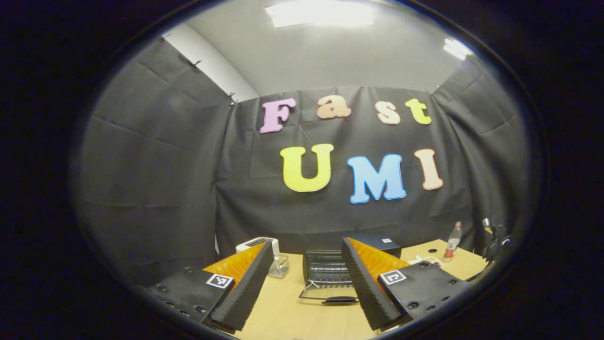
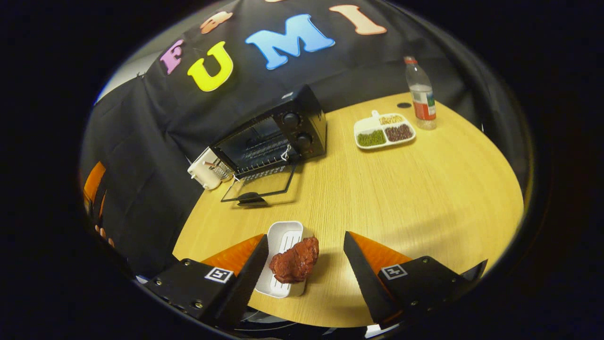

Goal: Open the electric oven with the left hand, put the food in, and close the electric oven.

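1. I'm seeing the reddish-brown meat chunk [image 2: 295, 260] lying between my right gripper [image 2: 306, 264] fingers, spread apart, on the white rectangular tray [image 2: 284, 236], its long axis pointing ahead toward the black electric oven [image 2: 273, 137].
2. My left gripper [image 1: 306, 278] is hovering level, fingers apart, facing the oven's dropped glass door [image 1: 325, 295].

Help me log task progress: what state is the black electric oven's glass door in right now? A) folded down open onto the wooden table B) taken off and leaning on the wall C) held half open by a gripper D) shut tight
A: in the right gripper view the black electric oven's glass door lies folded down flat on the wooden table, clear of both grippers.
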### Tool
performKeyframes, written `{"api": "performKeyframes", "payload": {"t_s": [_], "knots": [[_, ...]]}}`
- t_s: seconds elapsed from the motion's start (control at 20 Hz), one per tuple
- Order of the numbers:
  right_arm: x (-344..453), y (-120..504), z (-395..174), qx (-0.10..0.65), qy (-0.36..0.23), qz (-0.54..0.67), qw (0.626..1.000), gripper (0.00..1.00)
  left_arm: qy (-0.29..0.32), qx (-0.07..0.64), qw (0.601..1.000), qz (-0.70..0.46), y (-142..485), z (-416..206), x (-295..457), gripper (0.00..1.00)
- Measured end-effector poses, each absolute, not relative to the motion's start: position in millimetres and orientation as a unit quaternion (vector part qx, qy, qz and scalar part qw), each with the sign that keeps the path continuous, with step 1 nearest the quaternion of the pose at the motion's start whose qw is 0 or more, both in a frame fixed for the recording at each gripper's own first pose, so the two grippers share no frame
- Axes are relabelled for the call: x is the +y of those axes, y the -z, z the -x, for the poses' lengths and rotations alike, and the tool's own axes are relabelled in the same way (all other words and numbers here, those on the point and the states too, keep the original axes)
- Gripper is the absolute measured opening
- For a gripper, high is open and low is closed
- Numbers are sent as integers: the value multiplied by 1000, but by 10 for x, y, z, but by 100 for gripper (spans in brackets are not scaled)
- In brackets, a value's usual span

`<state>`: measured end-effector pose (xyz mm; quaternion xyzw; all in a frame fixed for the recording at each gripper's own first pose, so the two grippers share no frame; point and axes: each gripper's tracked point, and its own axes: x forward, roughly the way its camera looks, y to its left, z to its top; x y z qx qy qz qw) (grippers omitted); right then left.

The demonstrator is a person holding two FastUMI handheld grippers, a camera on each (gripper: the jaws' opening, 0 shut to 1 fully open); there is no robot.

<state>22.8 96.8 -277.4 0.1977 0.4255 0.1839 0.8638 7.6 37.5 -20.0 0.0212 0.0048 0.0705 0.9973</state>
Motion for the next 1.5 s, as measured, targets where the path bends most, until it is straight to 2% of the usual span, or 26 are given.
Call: {"api": "performKeyframes", "payload": {"t_s": [0.05,0.15,0.2,0.25,0.3,0.4,0.45,0.55,1.05,1.1,1.15,1.5], "knots": [[1000,2825,-208,440,-183,-216,852,96,-74,5,997,-25,203,-46,419,100],[1070,2908,-172,463,-180,-257,829,84,-77,7,996,-33,224,-37,465,100],[1090,2943,-157,473,-175,-274,819,71,-78,9,996,-34,227,-62,488,100],[1109,2970,-174,478,-170,-291,811,63,-78,11,996,-33,240,-74,504,100],[1125,2971,-165,484,-166,-309,802,44,-77,13,996,-30,250,-93,512,100],[1190,2916,-159,487,-184,-343,782,24,-73,15,997,-25,268,-129,520,100],[1094,2864,-137,485,-182,-346,783,24,-72,13,997,-24,259,-146,526,100],[1179,2832,-192,476,-173,-380,774,10,-68,10,997,-25,253,-201,533,100],[1375,2237,-630,405,-181,-388,808,10,-41,5,999,-13,284,-537,562,100],[1436,2193,-700,399,-184,-389,810,10,-39,3,999,-16,288,-574,575,97],[1489,2169,-772,393,-185,-388,813,10,-35,3,999,-16,306,-614,591,100],[1977,2116,-1337,364,-177,-409,818,10,-38,24,999,-9,556,-846,987,100]]}}
